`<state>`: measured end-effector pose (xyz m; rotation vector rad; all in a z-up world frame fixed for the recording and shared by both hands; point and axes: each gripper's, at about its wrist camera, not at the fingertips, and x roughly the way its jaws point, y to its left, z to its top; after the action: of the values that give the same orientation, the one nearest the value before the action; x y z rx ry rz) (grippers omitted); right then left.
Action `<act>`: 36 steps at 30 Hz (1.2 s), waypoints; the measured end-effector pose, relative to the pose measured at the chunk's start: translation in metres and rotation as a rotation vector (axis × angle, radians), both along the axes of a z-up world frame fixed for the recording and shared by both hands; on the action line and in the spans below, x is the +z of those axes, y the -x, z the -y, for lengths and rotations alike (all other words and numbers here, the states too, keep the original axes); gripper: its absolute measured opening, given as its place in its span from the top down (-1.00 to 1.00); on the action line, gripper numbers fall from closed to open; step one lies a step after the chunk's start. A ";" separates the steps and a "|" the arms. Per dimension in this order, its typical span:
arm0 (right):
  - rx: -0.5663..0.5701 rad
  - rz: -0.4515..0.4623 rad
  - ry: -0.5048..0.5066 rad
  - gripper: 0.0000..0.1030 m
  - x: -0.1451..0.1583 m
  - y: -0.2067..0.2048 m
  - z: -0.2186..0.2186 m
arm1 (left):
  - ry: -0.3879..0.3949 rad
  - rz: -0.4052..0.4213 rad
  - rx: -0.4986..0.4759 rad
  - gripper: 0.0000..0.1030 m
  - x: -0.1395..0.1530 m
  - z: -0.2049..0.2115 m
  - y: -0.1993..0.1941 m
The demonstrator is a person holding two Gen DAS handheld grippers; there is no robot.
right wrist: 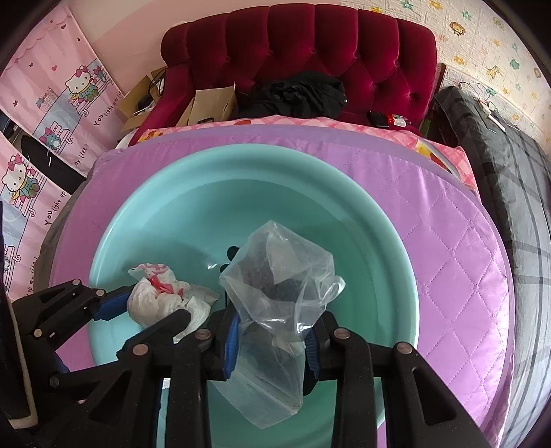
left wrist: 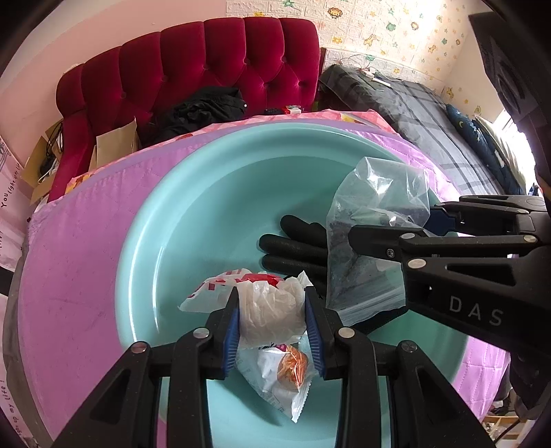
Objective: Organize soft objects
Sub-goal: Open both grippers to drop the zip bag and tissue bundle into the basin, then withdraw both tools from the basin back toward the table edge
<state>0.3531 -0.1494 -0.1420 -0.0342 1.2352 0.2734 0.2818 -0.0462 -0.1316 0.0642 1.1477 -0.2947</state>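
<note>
Red tufted sofa against pink wall — animal-sticker brick wallpaper beside, daylight from window.

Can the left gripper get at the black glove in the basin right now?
Probably not: the left gripper is shut on a crumpled white bag, so its jaws are occupied. The black glove lies uncovered in the teal basin, partly behind the clear bag in the right gripper.
</note>
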 end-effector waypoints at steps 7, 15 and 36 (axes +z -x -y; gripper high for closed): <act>-0.010 0.015 0.025 0.05 0.006 0.002 0.000 | -0.039 0.031 0.013 -0.13 0.003 -0.002 0.002; -0.032 0.051 0.038 -0.81 0.020 0.010 0.008 | -0.065 0.063 0.057 -1.00 0.010 -0.008 0.009; -0.009 0.100 0.077 -1.00 0.055 0.087 0.019 | -0.097 0.111 0.097 -1.00 0.047 -0.022 0.080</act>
<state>0.2665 -0.1679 -0.0867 -0.1074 1.1460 0.2132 0.2016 -0.0238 -0.0842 0.1090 1.0509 -0.1475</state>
